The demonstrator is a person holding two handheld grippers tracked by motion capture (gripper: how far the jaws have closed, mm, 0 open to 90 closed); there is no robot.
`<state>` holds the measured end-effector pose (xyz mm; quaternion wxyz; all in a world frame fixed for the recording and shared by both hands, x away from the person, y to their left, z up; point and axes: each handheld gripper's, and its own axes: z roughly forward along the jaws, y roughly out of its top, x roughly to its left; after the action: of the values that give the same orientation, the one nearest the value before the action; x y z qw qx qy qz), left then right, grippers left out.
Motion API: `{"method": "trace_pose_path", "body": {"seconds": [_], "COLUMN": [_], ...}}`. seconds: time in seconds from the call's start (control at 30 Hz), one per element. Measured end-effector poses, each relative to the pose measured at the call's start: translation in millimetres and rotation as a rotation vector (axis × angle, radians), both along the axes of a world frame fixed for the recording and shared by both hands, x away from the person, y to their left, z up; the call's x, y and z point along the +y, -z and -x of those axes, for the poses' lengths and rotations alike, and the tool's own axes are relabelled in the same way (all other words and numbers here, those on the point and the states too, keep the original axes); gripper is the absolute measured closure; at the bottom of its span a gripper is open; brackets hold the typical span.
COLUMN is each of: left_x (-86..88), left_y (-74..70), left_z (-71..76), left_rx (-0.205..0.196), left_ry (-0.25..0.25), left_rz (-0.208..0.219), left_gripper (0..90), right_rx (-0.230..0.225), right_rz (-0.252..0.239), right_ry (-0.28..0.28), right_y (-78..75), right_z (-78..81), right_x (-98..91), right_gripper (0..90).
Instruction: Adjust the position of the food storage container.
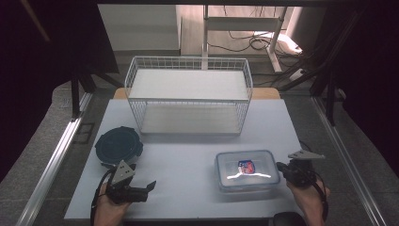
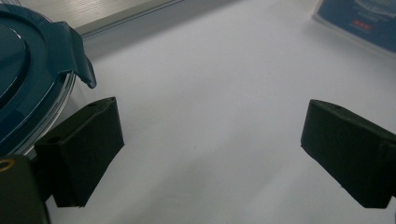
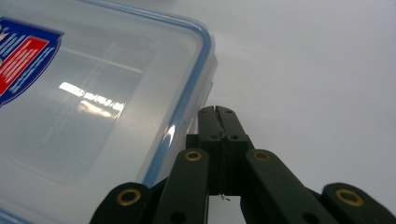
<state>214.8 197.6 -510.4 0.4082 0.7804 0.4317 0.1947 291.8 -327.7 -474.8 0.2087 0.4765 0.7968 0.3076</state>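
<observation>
right gripper (image 3: 218, 116), fingers together, sits at the box (image 1: 247, 169) edge, lower right of frame; pushing there could skid it. left gripper (image 2: 210, 140), fingers apart, waits beside the round tub (image 1: 118, 146) lower left

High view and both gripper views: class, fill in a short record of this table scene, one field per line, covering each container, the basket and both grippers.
Rectangular box: clear, blue-rimmed lid, red and blue label, near right of table
Round container: dark blue lid, near left
Wire basket: white, two levels, nothing on them, far middle
Left gripper: jaws wide open, nothing between them, just beside the round container
Right gripper: jaws shut together, nothing between them, tips at the box's right edge; contact unclear
</observation>
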Motion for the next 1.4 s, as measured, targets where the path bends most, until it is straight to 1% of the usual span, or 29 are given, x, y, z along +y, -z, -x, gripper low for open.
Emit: {"method": "trace_pose_path", "body": {"seconds": [0.1,0.17,0.23,0.3,0.37,0.47,0.63,0.7,0.8,0.9,0.97,1.03,1.07,1.13,1.2,1.23,1.27,1.3,1.33,1.4], "left_x": [0.5,0.7,0.7,0.7,0.5,0.0,-0.4,-0.4,0.0,0.9,1.5,2.4,2.6,3.0,2.5,1.7,1.1,0.3,-0.1,-0.4], "left_y": [0.0,-0.1,-0.2,-0.2,0.2,0.7,-0.3,-0.1,0.4,0.8,0.9,0.4,0.3,0.2,0.5,0.8,0.9,1.1,1.1,1.0], "left_z": [-0.1,-0.1,-0.1,-0.2,-0.7,-1.8,-1.7,-1.9,-2.2,-2.5,-2.3,-1.9,-1.8,-1.1,-0.8,-0.6,-0.3,-0.1,0.0,0.1], "left_rx": [0.003,0.004,0.005,0.008,0.018,0.033,0.033,0.036,0.038,0.04,0.039,0.037,0.036,0.03,0.026,0.026,0.025,0.023,0.023,0.02], "left_ry": [0.002,0.003,0.004,0.005,0.006,0.009,0.017,0.016,0.015,0.018,0.02,0.025,0.027,0.036,0.046,0.052,0.053,0.053,0.055,0.06], "left_rz": [0.004,0.008,0.01,0.013,0.017,0.024,0.038,0.033,0.029,0.032,0.032,0.04,0.042,0.037,0.029,0.017,0.009,0.0,-0.003,-0.004], "left_gripper": [5.4,5.4,5.5,5.6,5.9,5.9,5.8,5.9,6.0,6.1,6.2,6.2,6.2,6.2,6.2,6.0,5.6,5.5,5.5,5.4], "right_rx": [0.023,0.056,0.092,0.087,0.091,0.09,0.091,0.091,0.102,0.101,0.096,0.09,0.073,0.043,0.022,0.011,-0.006,-0.017,-0.033,-0.065], "right_rz": [0.006,0.006,0.007,0.026,0.018,0.013,-0.018,-0.025,-0.041,-0.046,-0.036,-0.038,-0.034,-0.019,-0.029,-0.033,-0.034,-0.027,-0.018,-0.021], "right_ry": [-0.04,-0.072,-0.123,-0.155,-0.193,-0.229,-0.266,-0.275,-0.304,-0.34,-0.353,-0.351,-0.344,-0.34,-0.327,-0.324,-0.324,-0.324,-0.324,-0.328], "right_y": [1.5,4.8,11.0,11.4,11.8,12.9,15.5,16.5,17.3,18.4,18.2,16.9,15.0,11.5,8.2,7.0,6.3,5.8,5.2,4.7], "right_z": [3.2,4.4,5.8,8.3,10.2,11.9,8.9,6.3,3.8,5.5,7.0,7.6,7.9,9.1,10.2,10.8,12.1,13.3,14.6,15.8], "right_x": [12.3,20.3,34.2,47.3,59.0,74.0,91.4,98.7,111.0,123.2,127.7,126.1,123.0,116.8,108.0,103.8,99.6,97.2,94.1,88.8], "right_gripper": [89.5,89.5,89.5,89.5,89.5,89.5,89.5,89.5,89.5,89.5,89.4,89.3,88.5,81.7,71.6,67.0,61.3,58.1,52.6,35.3]}}
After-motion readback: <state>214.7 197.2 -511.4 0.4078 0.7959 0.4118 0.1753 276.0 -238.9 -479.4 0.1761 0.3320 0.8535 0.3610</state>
